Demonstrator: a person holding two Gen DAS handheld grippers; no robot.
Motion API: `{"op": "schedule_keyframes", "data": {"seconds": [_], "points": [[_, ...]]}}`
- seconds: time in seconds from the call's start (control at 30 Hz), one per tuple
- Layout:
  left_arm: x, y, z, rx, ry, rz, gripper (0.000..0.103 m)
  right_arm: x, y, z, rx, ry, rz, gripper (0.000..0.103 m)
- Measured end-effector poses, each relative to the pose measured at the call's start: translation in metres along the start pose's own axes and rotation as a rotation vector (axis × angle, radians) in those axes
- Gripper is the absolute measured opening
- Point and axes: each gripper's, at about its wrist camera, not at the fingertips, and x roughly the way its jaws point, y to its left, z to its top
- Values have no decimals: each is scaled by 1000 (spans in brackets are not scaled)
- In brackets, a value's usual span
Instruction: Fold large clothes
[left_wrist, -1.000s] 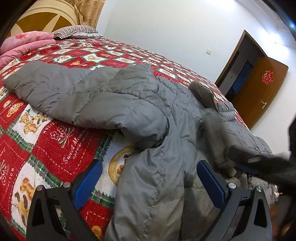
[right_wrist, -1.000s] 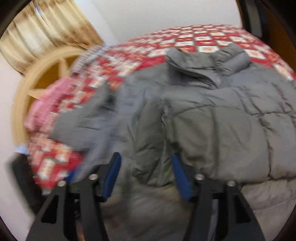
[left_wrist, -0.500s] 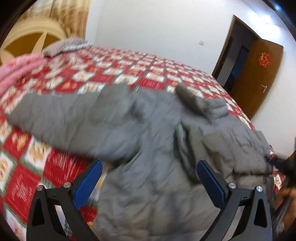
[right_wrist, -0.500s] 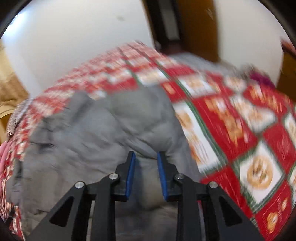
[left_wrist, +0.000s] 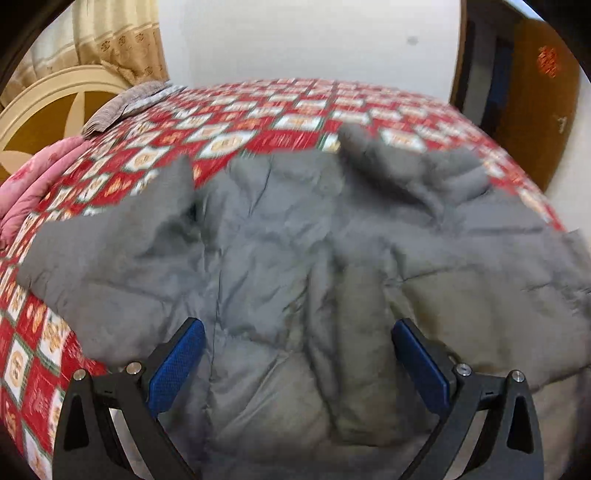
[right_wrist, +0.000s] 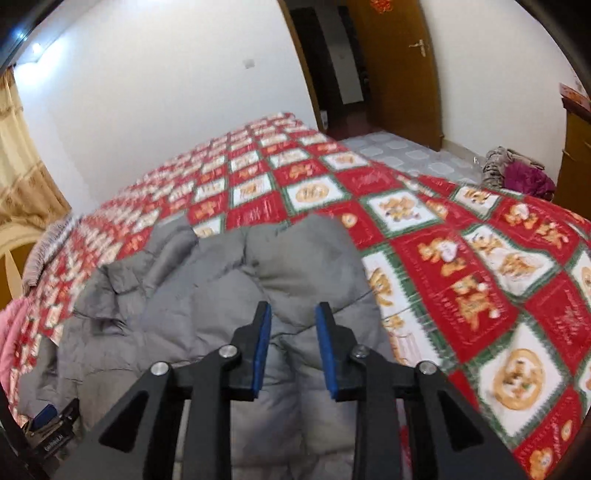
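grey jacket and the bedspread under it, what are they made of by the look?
Grey jacket: probably thin synthetic shell over padded fill; matte, stitched into puffy quilted panels. Bedspread: looks like printed woven cloth, red and white squares with green borders; possibly quilted.

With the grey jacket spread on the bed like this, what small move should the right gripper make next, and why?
Probably close the right gripper on the sleeve fabric between its fingers. Its blue pads stand narrowly apart around a puff of the grey jacket, whose sleeve lies out toward the red quilt, not yet folded in. The left gripper is wide open above the jacket's body, holding nothing.
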Motion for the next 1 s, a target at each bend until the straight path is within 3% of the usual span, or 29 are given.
{"op": "schedule_keyframes", "data": {"seconds": [0.1,0.2,0.27,0.33,0.4,0.47,0.6,0.73,0.83,0.87,1.0], "points": [[13,4,-10,-26,12,-16,102,34,-6,-27,10,75,-5,27],[14,2,-10,-22,13,-11,102,29,-12,-33,21,44,22,29],[13,4,-9,-30,15,-30,102,29,-11,-34,16,41,32,36],[4,16,-5,-67,15,-94,102,28,-11,-33,7,38,49,43],[-27,56,-1,-199,-79,-171,102,28,-10,-33,-1,35,53,46],[-54,103,1,-320,-177,-174,102,28,-7,-33,-12,34,47,48],[-67,224,2,-603,-209,-52,102,28,-2,-36,-37,35,38,52],[-37,323,-9,-890,-72,189,102,28,1,-38,-57,35,22,54],[-8,355,-14,-970,32,298,102,29,2,-38,-62,34,18,55],[1,361,-16,-1005,50,301,102,29,2,-38,-61,34,18,55],[8,350,-6,-953,-40,326,102,29,2,-38,-63,34,17,55]]}}
